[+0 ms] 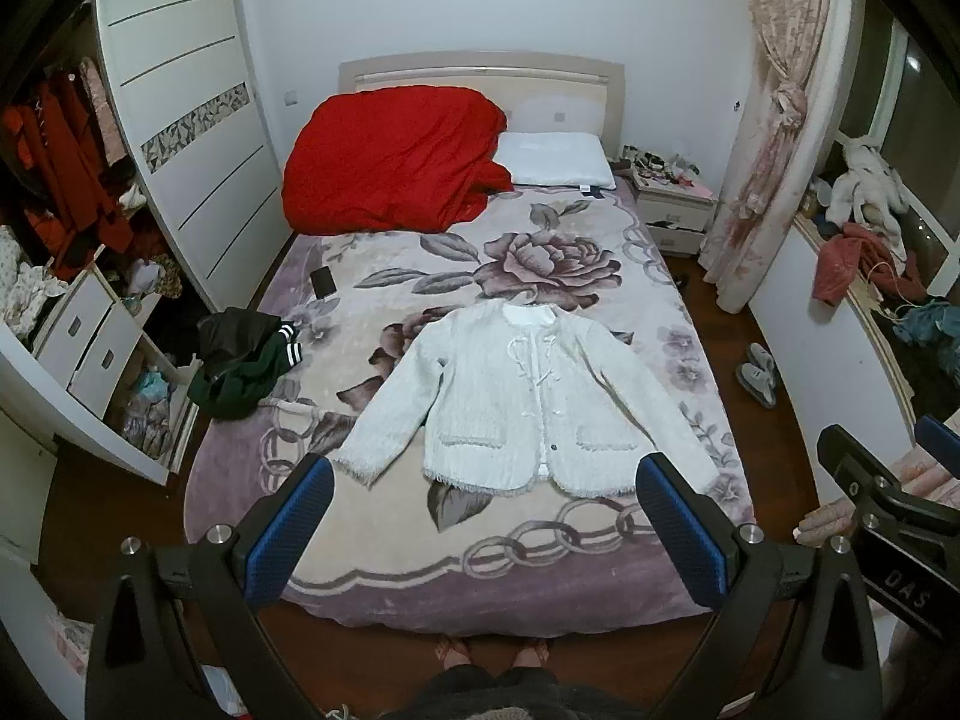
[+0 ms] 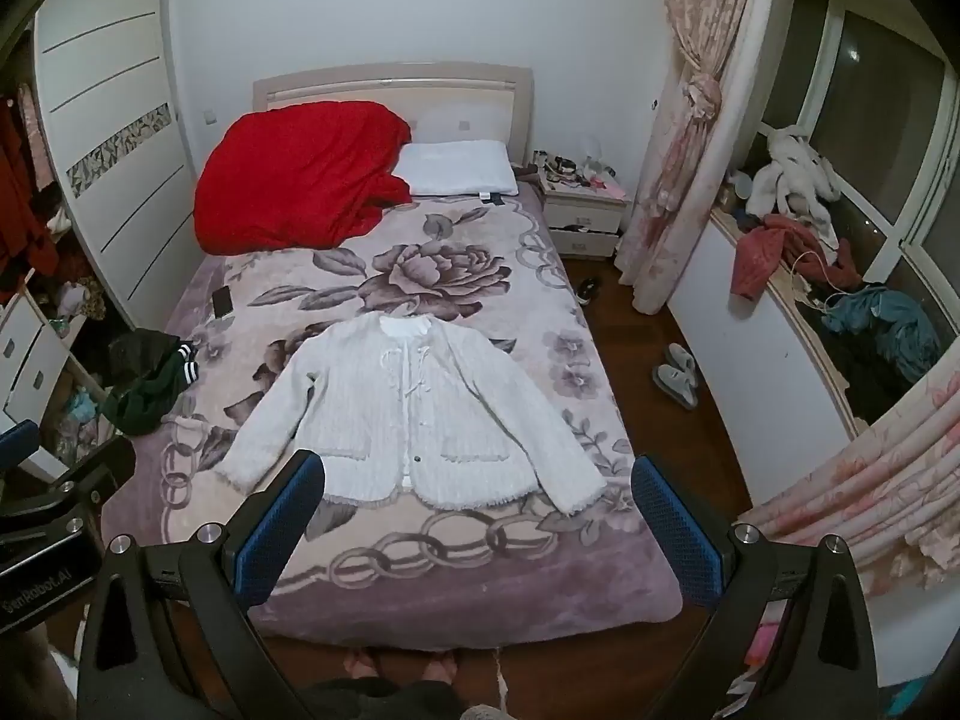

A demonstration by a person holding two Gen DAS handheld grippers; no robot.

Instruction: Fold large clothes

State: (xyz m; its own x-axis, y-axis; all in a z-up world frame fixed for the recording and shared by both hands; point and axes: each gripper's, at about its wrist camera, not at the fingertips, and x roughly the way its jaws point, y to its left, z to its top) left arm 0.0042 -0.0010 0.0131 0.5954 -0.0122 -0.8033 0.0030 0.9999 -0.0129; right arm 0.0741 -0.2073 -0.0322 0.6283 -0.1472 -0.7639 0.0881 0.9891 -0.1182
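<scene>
White jacket [image 1: 516,396] flat on bed [image 1: 420,564]

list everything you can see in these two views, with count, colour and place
jacket: 1, white, spread flat face up on the near half of the bed
blanket: 1, mauve and cream floral, covering the bed
quilt: 1, red, bunched at the head of the bed
pillow: 1, white, beside the quilt
dark clothes: 1 pile, black and green, bed's left edge
phone: 1, black, on the blanket near the left edge
slippers: 1 pair, grey, floor right of the bed
nightstand: 1, white, right of the pillow
left hand-held gripper: 1, black with blue pads, open, above the bed's foot
right hand-held gripper: 1, same colours, open
</scene>
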